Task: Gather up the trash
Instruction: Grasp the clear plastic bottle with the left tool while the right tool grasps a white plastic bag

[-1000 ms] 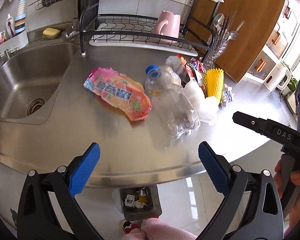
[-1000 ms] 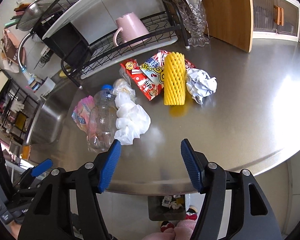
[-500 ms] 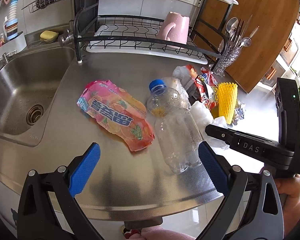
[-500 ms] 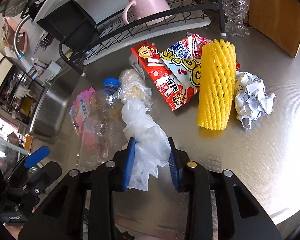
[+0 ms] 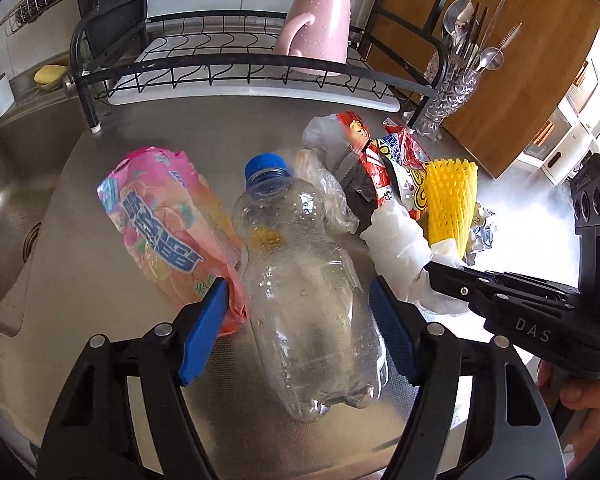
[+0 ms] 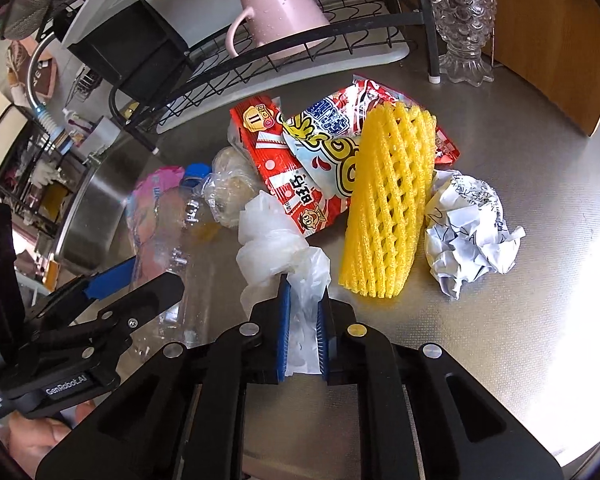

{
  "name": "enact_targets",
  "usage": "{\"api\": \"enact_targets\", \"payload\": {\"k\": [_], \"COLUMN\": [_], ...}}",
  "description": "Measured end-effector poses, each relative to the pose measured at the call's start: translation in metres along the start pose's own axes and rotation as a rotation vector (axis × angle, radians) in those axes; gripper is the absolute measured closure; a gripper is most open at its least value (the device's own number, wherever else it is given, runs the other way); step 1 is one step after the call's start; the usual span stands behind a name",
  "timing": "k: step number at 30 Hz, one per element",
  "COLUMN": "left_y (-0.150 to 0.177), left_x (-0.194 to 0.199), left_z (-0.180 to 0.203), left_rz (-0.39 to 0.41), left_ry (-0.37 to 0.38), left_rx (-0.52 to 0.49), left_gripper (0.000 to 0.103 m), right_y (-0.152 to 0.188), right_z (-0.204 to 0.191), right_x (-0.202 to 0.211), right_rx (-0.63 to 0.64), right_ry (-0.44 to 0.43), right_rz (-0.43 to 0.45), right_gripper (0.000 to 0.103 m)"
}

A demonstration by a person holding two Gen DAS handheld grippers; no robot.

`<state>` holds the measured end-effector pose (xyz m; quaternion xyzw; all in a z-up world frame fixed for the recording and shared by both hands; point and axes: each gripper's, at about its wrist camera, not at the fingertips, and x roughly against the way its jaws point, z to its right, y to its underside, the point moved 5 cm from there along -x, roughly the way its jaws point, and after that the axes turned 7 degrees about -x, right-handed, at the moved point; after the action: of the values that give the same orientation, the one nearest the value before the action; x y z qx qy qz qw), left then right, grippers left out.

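The right gripper has its blue-padded fingers pinched onto the crumpled white plastic bag, which trails ahead of them, left of the yellow foam mesh sleeve. The left gripper stands wide apart, straddling the clear plastic bottle with a blue cap; the pink snack wrapper touches its left finger.
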<state>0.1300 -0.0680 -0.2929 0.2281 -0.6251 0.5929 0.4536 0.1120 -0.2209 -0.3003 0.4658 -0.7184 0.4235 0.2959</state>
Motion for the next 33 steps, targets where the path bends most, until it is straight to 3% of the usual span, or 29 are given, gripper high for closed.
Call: {"api": "enact_targets", "payload": {"k": [10, 15, 20, 24, 25, 30, 33], "left_y": [0.008, 0.017, 0.017, 0.018, 0.019, 0.029, 0.032], "left_x": [-0.008, 0.008, 0.021, 0.022, 0.021, 0.001, -0.003], "left_z": [0.007, 0.010, 0.014, 0.020, 0.022, 0.024, 0.023], "left_rz": [-0.014, 0.028, 0.085, 0.100, 0.098, 0.035, 0.043], "left_ry": [-0.068, -0.124, -0.106, -0.075, -0.065, -0.030, -0.003], "left_rx": [-0.042, -0.089, -0.113, -0.138, -0.146, -0.142, -0.126], "left_gripper": [0.030, 0.030, 0.024, 0.027, 0.031, 0.032, 0.037], "right_y": [0.000, 0.003, 0.008, 0.013, 0.014, 0.022, 0.026], "right_z": [0.004, -0.001, -0.004, 0.000, 0.000, 0.006, 0.009], "right_x": [0.001, 0.002, 0.003, 0.007, 0.008, 0.014, 0.018], "right_rx": [0.003, 0.005, -0.001, -0.023, -0.024, -0.041, -0.055], "right_ry": [-0.048, -0.051, -0.044, -0.031, -0.025, -0.001, 0.010], "right_rz": [-0.016, -0.015, -0.014, -0.005, -0.002, 0.011, 0.021], "right_gripper": [0.090, 0.090, 0.090, 0.090, 0.090, 0.090, 0.090]}}
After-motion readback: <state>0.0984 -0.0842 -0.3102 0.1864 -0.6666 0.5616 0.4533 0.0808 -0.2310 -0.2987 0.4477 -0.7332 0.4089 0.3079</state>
